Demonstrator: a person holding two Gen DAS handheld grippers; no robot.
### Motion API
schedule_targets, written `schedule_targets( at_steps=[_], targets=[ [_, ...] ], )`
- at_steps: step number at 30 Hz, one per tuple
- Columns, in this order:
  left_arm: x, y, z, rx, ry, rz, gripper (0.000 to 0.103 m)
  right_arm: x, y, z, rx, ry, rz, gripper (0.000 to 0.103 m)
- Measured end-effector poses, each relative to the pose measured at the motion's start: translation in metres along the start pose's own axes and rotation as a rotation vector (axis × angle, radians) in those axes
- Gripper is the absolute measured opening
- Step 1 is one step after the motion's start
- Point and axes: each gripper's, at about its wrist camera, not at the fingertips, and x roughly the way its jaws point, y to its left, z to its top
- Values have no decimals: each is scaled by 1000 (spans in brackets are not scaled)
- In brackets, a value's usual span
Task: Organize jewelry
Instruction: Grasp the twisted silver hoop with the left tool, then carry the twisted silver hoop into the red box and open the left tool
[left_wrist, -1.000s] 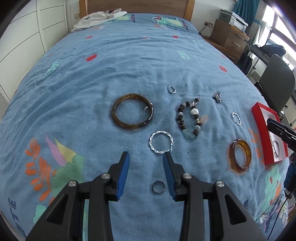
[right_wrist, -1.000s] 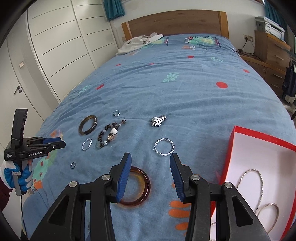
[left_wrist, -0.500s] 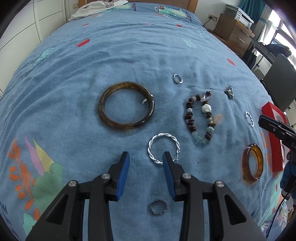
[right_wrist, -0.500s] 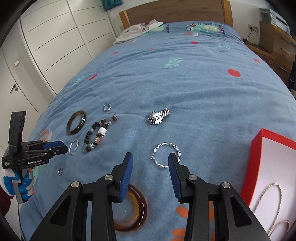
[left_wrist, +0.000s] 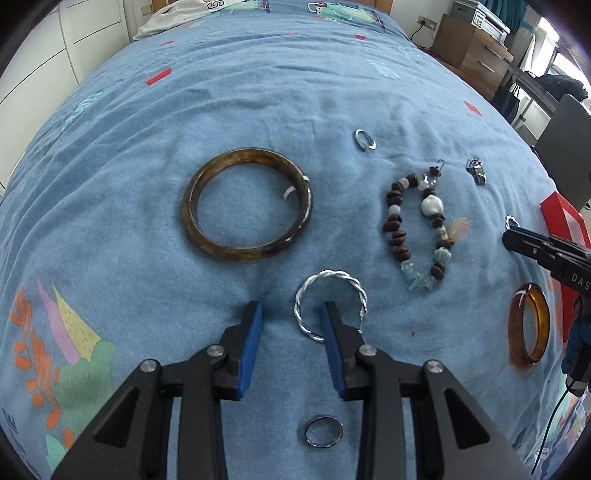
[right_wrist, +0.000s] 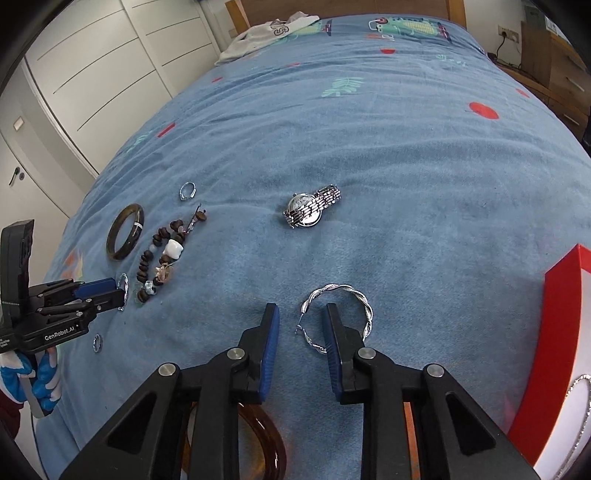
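Observation:
Jewelry lies on a blue bedspread. My left gripper (left_wrist: 291, 314) is open over the near rim of a silver twisted hoop (left_wrist: 330, 280); its right finger stands inside the hoop. A dark brown bangle (left_wrist: 247, 205), a beaded bracelet (left_wrist: 417, 229), a small ring (left_wrist: 365, 141) and a grey ring (left_wrist: 324, 431) lie around it. My right gripper (right_wrist: 301, 317) is open over another silver twisted hoop (right_wrist: 347, 295), right finger inside it. A silver watch (right_wrist: 312, 210) lies beyond. An amber bangle (right_wrist: 266, 443) lies under the right gripper.
A red box (right_wrist: 546, 369) with white lining holds silver bangles at the right. The left gripper (right_wrist: 99, 295) shows at the left in the right wrist view. White clothing (right_wrist: 273, 33) lies by the wooden headboard. White wardrobes stand left, a wooden dresser (left_wrist: 472, 55) right.
Both grippers have moved forward and down toward the bedspread, each closing in on its silver twisted hoop. The jaws stayed open. No jewelry has moved.

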Motion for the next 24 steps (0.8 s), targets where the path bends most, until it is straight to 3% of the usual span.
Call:
schedule_targets(
  at_steps=[6, 17, 24],
  targets=[
    [0, 0, 1, -21, -10, 16, 6, 5, 2, 0, 13, 0, 32, 7],
    [-26, -1, -4, -50, -68, 28, 4, -15, 15, -4, 30, -76, 90, 7],
    [-55, -4, -5, -57, -104, 34, 4, -50, 28, -4, 18, -137, 105, 7]
  ],
)
